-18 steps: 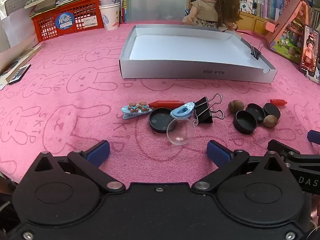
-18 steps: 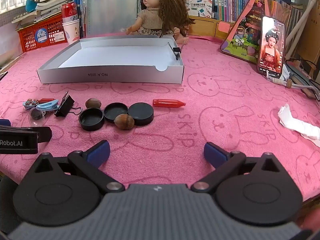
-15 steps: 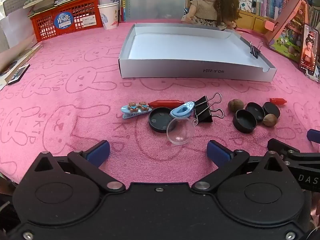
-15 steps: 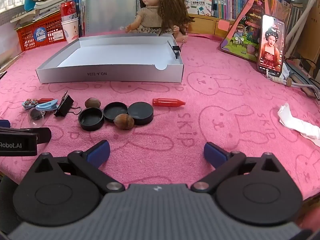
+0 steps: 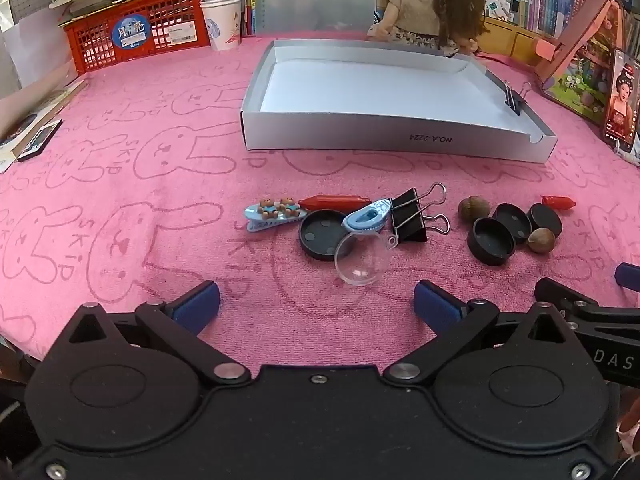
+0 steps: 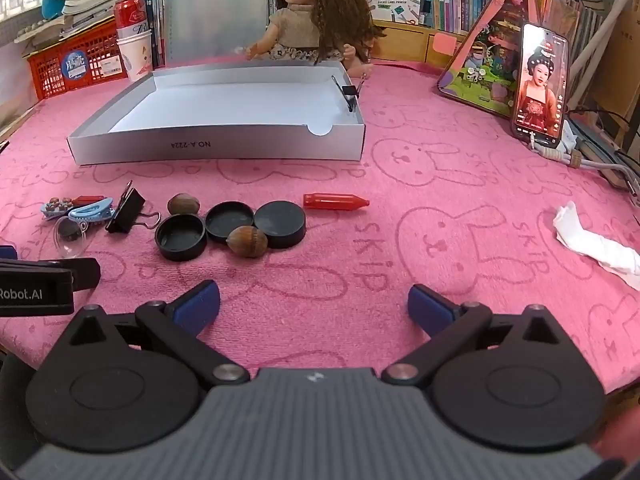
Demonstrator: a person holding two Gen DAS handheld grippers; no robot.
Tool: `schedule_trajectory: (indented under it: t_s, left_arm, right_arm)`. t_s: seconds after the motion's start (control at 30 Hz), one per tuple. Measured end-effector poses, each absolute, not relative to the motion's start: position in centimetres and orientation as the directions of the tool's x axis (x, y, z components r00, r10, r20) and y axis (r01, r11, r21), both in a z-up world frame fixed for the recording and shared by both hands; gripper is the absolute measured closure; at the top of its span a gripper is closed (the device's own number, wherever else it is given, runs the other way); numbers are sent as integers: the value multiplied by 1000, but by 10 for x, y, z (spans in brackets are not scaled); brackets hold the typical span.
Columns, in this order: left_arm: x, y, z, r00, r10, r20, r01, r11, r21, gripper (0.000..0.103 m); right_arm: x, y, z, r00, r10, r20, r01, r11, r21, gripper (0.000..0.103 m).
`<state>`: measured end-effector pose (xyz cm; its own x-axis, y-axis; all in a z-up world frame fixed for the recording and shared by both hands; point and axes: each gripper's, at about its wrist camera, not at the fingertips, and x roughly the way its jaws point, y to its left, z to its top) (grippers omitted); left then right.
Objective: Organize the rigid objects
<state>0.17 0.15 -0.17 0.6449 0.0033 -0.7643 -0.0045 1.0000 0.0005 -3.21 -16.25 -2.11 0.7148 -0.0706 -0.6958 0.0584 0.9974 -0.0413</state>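
My left gripper (image 5: pixel 316 300) is open and empty, just short of a clear plastic dome (image 5: pixel 362 258). Beyond the dome lie a black cap (image 5: pixel 320 234), a blue clip (image 5: pixel 366 216), a bear hair clip (image 5: pixel 274 212), a red crayon (image 5: pixel 334 201) and a black binder clip (image 5: pixel 412 216). My right gripper (image 6: pixel 314 306) is open and empty, short of three black caps (image 6: pixel 181 237), two nuts (image 6: pixel 247 241) and a second red crayon (image 6: pixel 335 201). A shallow white box (image 5: pixel 400 146) (image 6: pixel 216 148) stands behind them, with a binder clip (image 6: pixel 350 94) on its side wall.
A pink rabbit-print towel (image 6: pixel 440 184) covers the table. A doll (image 6: pixel 316 12) sits behind the box. A red basket (image 5: pixel 136 32), paper cup (image 5: pixel 222 22), phone (image 6: pixel 540 84) on a stand, crumpled tissue (image 6: pixel 596 244) and books ring the area.
Both grippers have tilted or risen slightly, so the scene sits a little lower in each view. Nothing on the towel has moved.
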Motion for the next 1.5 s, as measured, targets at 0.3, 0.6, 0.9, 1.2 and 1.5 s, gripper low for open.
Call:
schedule_trajectory:
  t_s: [0.3, 0.6, 0.9, 1.2, 1.5]
  left_arm:
    - [3, 0, 1, 643, 4, -766, -5, 1000, 1, 0]
    - [3, 0, 1, 644, 5, -765, -5, 1000, 2, 0]
    - [4, -2, 3, 645, 4, -764, -3, 1000, 3, 0]
    - [3, -2, 3, 646, 3, -764, -2, 1000, 2, 0]
    - [3, -1, 3, 646, 3, -763, -2, 1000, 2, 0]
  right_arm:
    - [-33, -162, -22, 719, -78, -691, 69, 997, -40, 0]
    - [-33, -162, -22, 715, -74, -695, 64, 997, -41, 0]
    - [-33, -161, -21, 714, -75, -696, 65, 997, -41, 0]
    - [-33, -161, -21, 715, -74, -695, 64, 997, -40, 0]
    - [-33, -161, -21, 714, -75, -696, 65, 997, -40, 0]
